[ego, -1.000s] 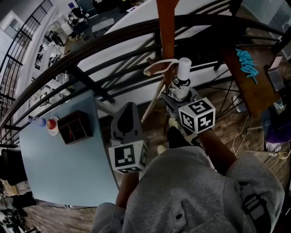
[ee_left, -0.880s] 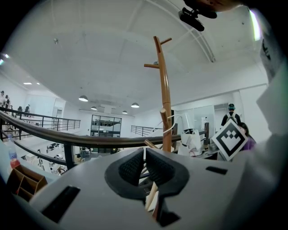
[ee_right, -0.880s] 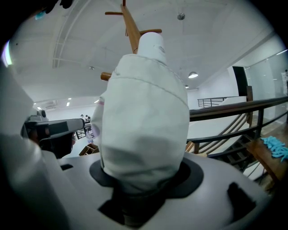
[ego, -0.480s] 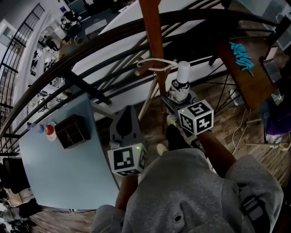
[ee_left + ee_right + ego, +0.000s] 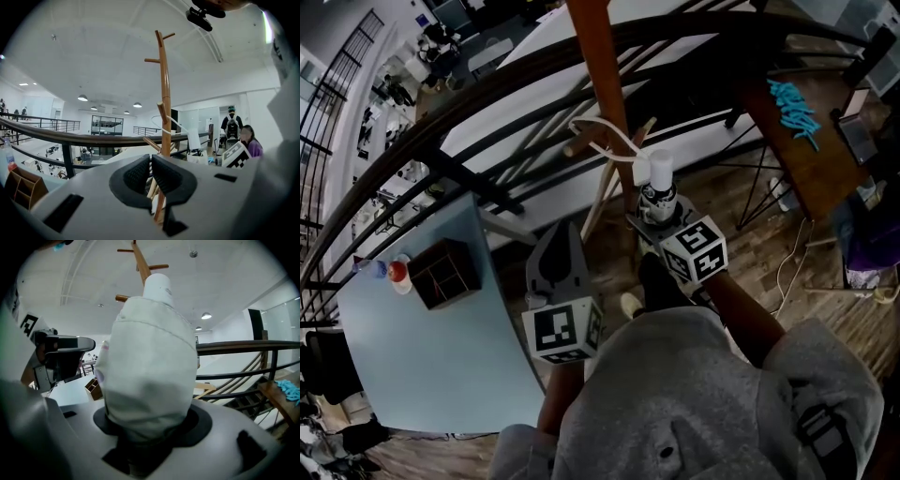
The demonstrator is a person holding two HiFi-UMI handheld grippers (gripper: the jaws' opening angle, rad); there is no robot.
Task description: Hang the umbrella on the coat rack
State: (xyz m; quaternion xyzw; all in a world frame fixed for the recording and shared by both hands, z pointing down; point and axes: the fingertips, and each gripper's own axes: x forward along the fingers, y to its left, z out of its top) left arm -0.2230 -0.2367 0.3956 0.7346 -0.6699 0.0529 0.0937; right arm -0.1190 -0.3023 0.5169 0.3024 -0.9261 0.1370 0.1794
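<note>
The wooden coat rack (image 5: pixel 593 66) rises just ahead of me, and in the left gripper view its pole (image 5: pixel 164 93) stands straight in front. My right gripper (image 5: pixel 658 199) is shut on the folded white umbrella (image 5: pixel 659 171), whose fabric (image 5: pixel 150 366) fills the right gripper view between the jaws. The umbrella's white strap loop (image 5: pixel 602 139) lies over a lower peg (image 5: pixel 578 147) of the rack; the left gripper view shows the loop (image 5: pixel 176 123) hanging there. My left gripper (image 5: pixel 558 262) hovers lower left of the rack, its pads (image 5: pixel 140 174) together with nothing between them.
A dark curved railing (image 5: pixel 487 103) runs behind the rack. A pale blue table (image 5: pixel 431 366) at the left carries a wooden organiser box (image 5: pixel 442 274) and a red-capped bottle (image 5: pixel 394 272). A wooden desk (image 5: pixel 802 159) stands at the right. Two people (image 5: pixel 234 129) are beyond the rack.
My right gripper has sunk with the umbrella and the strap loop now rests across the peg. The left gripper has barely shifted.
</note>
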